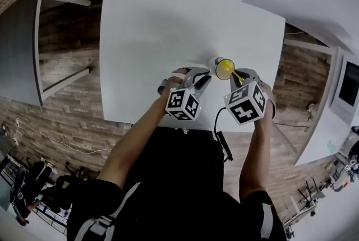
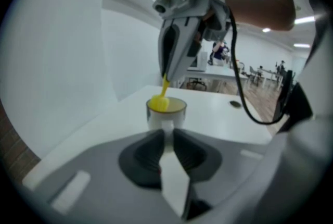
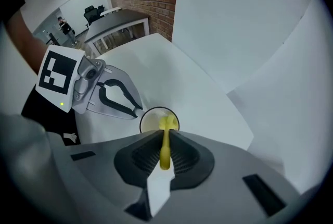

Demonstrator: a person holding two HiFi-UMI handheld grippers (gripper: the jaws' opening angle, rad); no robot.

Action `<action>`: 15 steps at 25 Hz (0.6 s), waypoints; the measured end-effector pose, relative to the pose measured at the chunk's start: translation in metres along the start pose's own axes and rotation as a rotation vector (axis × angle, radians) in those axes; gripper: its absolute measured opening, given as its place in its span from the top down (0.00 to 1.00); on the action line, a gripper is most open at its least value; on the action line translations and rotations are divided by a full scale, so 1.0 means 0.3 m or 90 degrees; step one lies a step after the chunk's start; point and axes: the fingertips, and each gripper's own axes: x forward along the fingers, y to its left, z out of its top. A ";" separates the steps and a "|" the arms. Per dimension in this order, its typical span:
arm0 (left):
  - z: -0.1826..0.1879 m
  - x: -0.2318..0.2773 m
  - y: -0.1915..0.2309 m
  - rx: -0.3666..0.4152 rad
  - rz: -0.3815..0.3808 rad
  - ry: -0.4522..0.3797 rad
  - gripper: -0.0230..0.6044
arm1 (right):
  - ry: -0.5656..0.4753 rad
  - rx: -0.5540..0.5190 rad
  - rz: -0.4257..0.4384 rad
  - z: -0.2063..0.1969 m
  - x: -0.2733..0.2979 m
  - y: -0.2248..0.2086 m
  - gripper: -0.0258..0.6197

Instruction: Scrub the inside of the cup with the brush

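A cup (image 2: 158, 115) stands on the counter (image 1: 168, 32) near its front edge, between two grippers. The left gripper (image 1: 205, 78) sits at the cup's left, its fingers (image 2: 148, 155) closed on the cup's near side. The right gripper (image 1: 241, 75) hangs above and to the right, gripping the brush (image 3: 165, 146), whose head sits in the cup's mouth.

Stock as I count it from my station:
- bench (image 1: 168, 27): one
- cup (image 1: 217, 64): one
- brush (image 1: 238, 75): one
- grippers: two, namely left gripper (image 1: 206, 77) and right gripper (image 1: 241, 74)
- marker cubes: two, namely left cube (image 1: 182, 104) and right cube (image 1: 245, 102)
- black cable (image 1: 217, 121): one
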 end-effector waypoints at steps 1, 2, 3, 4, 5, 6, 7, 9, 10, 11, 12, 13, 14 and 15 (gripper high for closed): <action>0.000 0.000 0.000 0.002 -0.003 0.000 0.87 | 0.001 -0.004 0.005 0.006 0.021 0.004 0.91; 0.001 -0.001 -0.001 0.003 -0.005 0.000 0.87 | 0.005 -0.008 0.008 0.009 0.043 0.008 0.91; 0.002 0.000 -0.003 0.004 -0.006 0.000 0.87 | 0.011 -0.014 0.008 0.011 0.064 0.012 0.91; 0.003 0.000 -0.004 0.005 -0.006 0.000 0.87 | 0.018 -0.020 0.007 0.012 0.083 0.015 0.91; 0.003 0.001 -0.005 0.006 -0.006 0.001 0.87 | 0.024 -0.026 0.006 0.014 0.099 0.019 0.91; 0.002 0.002 -0.006 0.006 -0.006 0.001 0.87 | 0.029 -0.032 0.004 0.016 0.113 0.023 0.91; 0.002 0.003 -0.006 0.007 -0.007 0.002 0.87 | 0.033 -0.037 0.002 0.020 0.124 0.028 0.91; 0.001 0.003 -0.007 0.007 -0.007 0.004 0.87 | 0.038 -0.048 -0.002 0.027 0.144 0.039 0.91; 0.000 0.003 -0.007 0.004 -0.007 0.004 0.87 | 0.040 -0.053 -0.004 0.030 0.154 0.045 0.91; -0.003 0.003 -0.005 -0.001 -0.006 0.005 0.87 | 0.041 -0.057 -0.006 0.035 0.161 0.049 0.91; -0.008 0.003 0.000 -0.006 -0.005 0.006 0.87 | 0.039 -0.058 -0.008 0.042 0.167 0.053 0.91; -0.014 0.001 0.005 -0.010 -0.002 0.008 0.87 | 0.037 -0.058 -0.007 0.050 0.167 0.055 0.91; -0.019 0.000 0.008 -0.010 0.000 0.011 0.87 | 0.032 -0.054 -0.006 0.057 0.162 0.057 0.91; -0.022 0.000 0.007 -0.007 0.001 0.013 0.87 | 0.024 -0.046 -0.002 0.063 0.149 0.057 0.91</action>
